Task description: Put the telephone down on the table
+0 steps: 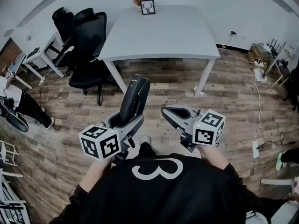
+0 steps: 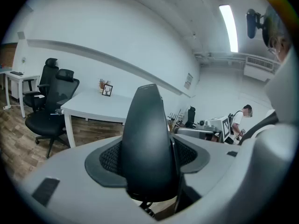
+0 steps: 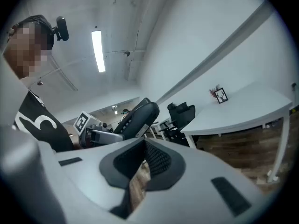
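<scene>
Two grippers: your left gripper [image 1: 127, 120] clamps the black telephone [image 1: 135, 94], with the white table [image 1: 163, 36] well apart at twelve o'clock. Your right gripper [image 1: 167, 112] seems closed, empty. Loosening now drops it onto the floor [image 1: 233, 101].

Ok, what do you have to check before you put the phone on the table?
1. Black telephone handset clamped in the left hand-held gripper: ok.
2. Right hand-held gripper shut and empty: ok.
3. Bare space on the white rectangular table: ok.
4. Small framed deer picture out of the way at the far edge: ok.
5. Handset above the table: not ok, it is over the wooden floor, short of the near edge.
</scene>
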